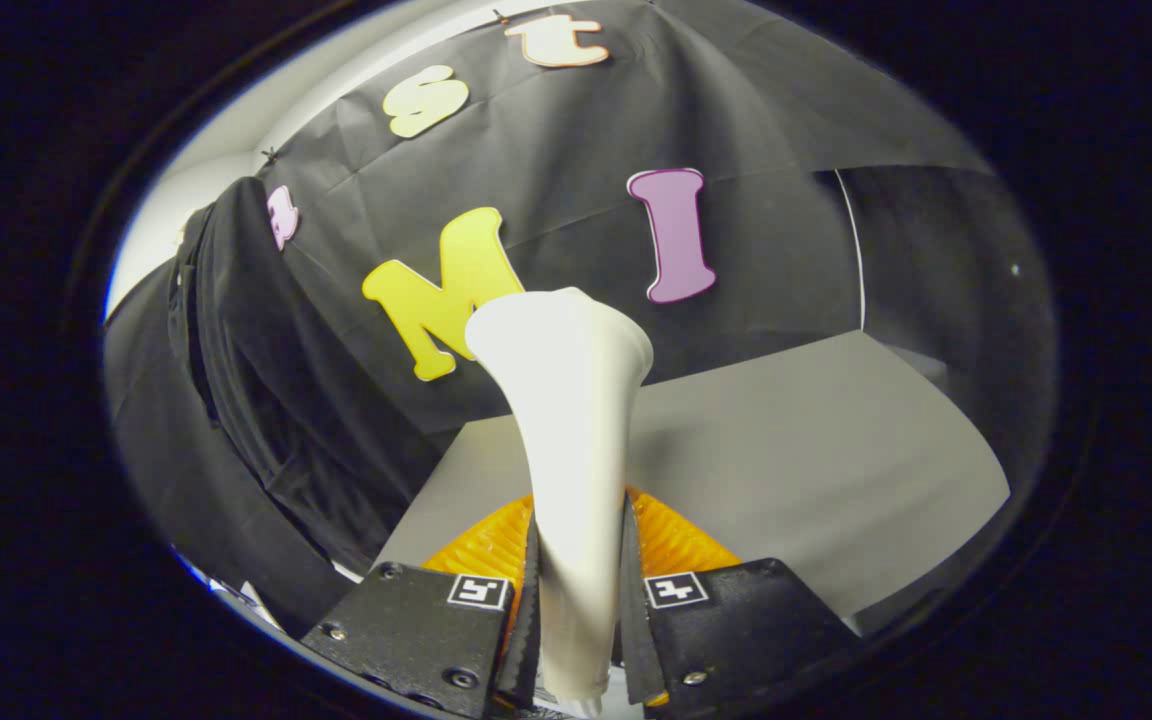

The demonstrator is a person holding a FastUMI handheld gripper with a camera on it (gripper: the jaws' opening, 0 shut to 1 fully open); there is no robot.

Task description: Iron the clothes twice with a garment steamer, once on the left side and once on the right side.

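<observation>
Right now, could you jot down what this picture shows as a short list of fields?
held thing: white garment steamer, flared head pointing away
fingers: both pressed on the steamer's handle, one on each side
gripper: shut on the steamer
clothes: dark garment hanging beside the steamer, apart from its head
surface: grey table beyond the fingers
contact with clothes: none yet

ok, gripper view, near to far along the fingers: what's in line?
Gripper fingers shut on the white garment steamer handle → steamer's flared head → grey table → black cloth wall. A black garment hangs off to the left.
</observation>
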